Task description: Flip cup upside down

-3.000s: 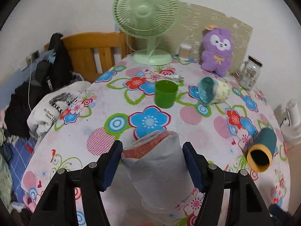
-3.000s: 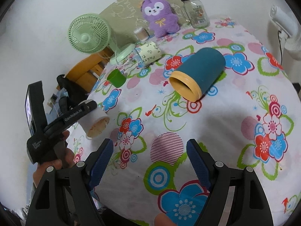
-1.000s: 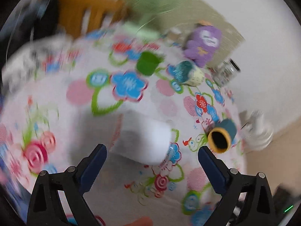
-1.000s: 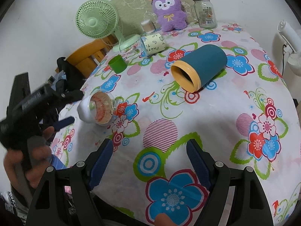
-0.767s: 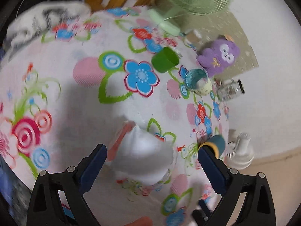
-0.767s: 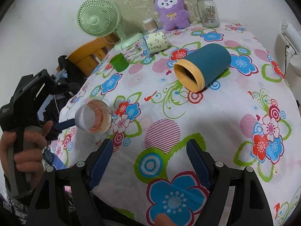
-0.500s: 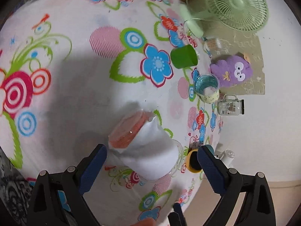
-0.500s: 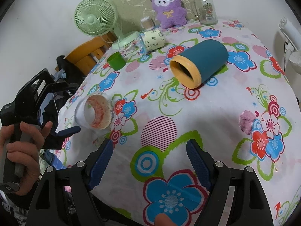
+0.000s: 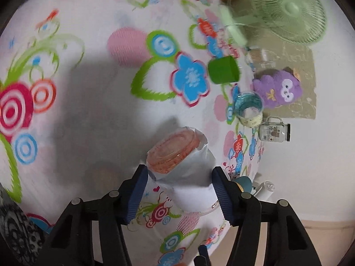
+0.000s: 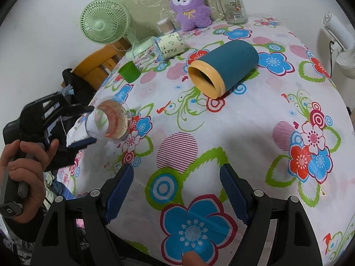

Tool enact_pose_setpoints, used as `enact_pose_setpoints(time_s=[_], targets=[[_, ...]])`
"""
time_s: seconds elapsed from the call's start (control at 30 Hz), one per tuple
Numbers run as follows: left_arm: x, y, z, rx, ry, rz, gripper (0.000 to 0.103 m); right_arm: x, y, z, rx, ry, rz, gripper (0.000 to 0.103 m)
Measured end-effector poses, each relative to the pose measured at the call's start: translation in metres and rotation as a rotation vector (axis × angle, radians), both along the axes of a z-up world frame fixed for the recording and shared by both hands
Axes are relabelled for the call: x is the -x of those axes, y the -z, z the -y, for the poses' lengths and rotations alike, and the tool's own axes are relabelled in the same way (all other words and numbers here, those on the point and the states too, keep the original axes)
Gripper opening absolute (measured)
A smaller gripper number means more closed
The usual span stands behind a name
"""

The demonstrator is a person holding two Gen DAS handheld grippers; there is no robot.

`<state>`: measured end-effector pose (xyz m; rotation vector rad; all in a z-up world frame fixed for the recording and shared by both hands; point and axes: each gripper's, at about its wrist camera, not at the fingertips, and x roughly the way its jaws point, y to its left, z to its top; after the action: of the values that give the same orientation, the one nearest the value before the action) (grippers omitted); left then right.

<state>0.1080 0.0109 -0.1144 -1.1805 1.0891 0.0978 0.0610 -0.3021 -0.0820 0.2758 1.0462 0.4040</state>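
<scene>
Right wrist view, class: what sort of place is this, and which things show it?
Probably a lived-in room at home. A floral tablecloth carries a purple plush toy, a green desk fan and a glass jar.

The left gripper (image 9: 179, 190) clamps a white-sleeved clear cup (image 9: 184, 166) by its sides, tilted, its pink-stained base pointing away over the floral surface (image 9: 88, 77). Beyond lie a green cup (image 9: 223, 70), a toppled paper cup (image 9: 248, 109), a jar (image 9: 274, 130), a purple plush (image 9: 277, 90) and a fan (image 9: 288, 11).
</scene>
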Motion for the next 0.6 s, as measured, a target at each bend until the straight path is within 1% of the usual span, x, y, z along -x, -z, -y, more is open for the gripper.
enact_pose_setpoints(time_s=[0.13,0.2,0.27,0.33,0.4,0.43,0.47,0.5,0.53,0.57,0.6], targets=[[-0.001,-0.032,0.006,-0.164,0.038,0.109,0.061,0.0,-0.003,-0.005,0.001,-0.01,0.008,0.082],[-0.001,-0.051,0.015,-0.31,0.077,0.167,0.061,0.0,-0.004,-0.008,-0.002,-0.019,0.011,0.082],[-0.002,-0.064,0.027,-0.475,0.118,0.201,0.061,0.001,-0.005,-0.012,-0.001,-0.029,0.013,0.082],[-0.002,-0.066,0.039,-0.607,0.15,0.211,0.061,0.001,-0.005,-0.015,-0.002,-0.034,0.013,0.082],[-0.003,-0.06,0.052,-0.74,0.181,0.203,0.061,0.001,-0.005,-0.017,-0.002,-0.039,0.014,0.082],[-0.002,-0.054,0.057,-0.778,0.196,0.197,0.055,0.001,-0.004,-0.019,0.0,-0.042,0.014,0.082],[-0.002,-0.048,0.062,-0.816,0.214,0.187,0.054,0.002,-0.004,-0.02,0.002,-0.045,0.013,0.082],[-0.001,-0.044,0.069,-0.864,0.228,0.194,0.054,0.002,-0.004,-0.021,0.007,-0.048,0.013,0.082],[0.004,-0.044,0.076,-0.918,0.23,0.221,0.053,0.002,-0.003,-0.022,0.012,-0.051,0.013,0.082],[0.006,-0.043,0.084,-0.969,0.243,0.229,0.053,0.003,-0.003,-0.022,0.016,-0.053,0.012,0.082],[0.007,-0.043,0.09,-0.995,0.258,0.236,0.053,0.003,-0.003,-0.023,0.018,-0.055,0.011,0.082]])
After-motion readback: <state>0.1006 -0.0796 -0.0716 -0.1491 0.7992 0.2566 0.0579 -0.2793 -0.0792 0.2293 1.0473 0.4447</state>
